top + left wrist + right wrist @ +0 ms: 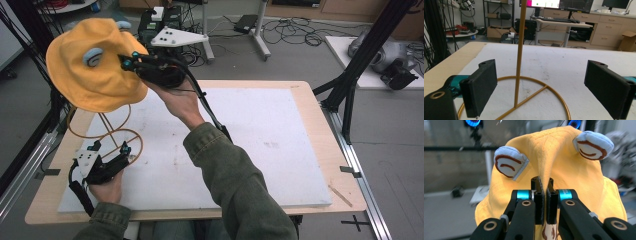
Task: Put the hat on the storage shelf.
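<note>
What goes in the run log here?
right gripper: shut on yellow hat, lifted | left gripper: open around gold stand

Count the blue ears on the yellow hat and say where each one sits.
2. In the right gripper view, one ear sits upper left of the pinched fold of the yellow hat, the other ear upper right. More may be hidden behind.

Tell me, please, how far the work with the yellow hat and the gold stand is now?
Done: the right claw is shut on a fold of the yellow hat and holds it high above the table. In hand: the open left claw brackets the gold stand at its ring base. Left: probably setting the hat on the pole.
</note>
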### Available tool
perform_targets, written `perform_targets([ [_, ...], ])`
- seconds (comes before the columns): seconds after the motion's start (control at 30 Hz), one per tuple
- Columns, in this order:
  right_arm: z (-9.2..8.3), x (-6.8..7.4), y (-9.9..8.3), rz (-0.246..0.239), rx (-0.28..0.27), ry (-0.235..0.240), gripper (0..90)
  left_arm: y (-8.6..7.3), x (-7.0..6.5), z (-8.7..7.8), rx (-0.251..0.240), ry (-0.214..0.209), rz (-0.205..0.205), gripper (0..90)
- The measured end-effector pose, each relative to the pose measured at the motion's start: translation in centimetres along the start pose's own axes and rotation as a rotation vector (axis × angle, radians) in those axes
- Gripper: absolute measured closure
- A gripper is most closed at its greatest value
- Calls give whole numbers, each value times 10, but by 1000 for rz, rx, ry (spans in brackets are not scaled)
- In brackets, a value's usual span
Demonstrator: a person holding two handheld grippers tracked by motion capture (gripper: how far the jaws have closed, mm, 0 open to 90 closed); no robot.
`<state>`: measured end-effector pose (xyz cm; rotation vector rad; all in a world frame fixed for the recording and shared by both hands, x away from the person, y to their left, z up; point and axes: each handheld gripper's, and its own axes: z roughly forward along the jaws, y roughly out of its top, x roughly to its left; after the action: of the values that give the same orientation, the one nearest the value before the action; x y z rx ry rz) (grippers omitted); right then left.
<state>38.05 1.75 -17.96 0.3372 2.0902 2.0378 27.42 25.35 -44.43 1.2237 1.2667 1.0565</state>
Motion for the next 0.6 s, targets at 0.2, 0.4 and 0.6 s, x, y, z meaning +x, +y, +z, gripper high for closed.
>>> perform_targets([
  [0.2,31,-1,-9,0,146,71,891,0,0,0,-2,-1,-3,115],
  [0.4,55,-8,-28,32,282,102,891,0,1,0,-2,-1,-5,115],
  [0.6,64,-12,-38,33,366,127,891,0,1,0,1,-3,-5,115],
])
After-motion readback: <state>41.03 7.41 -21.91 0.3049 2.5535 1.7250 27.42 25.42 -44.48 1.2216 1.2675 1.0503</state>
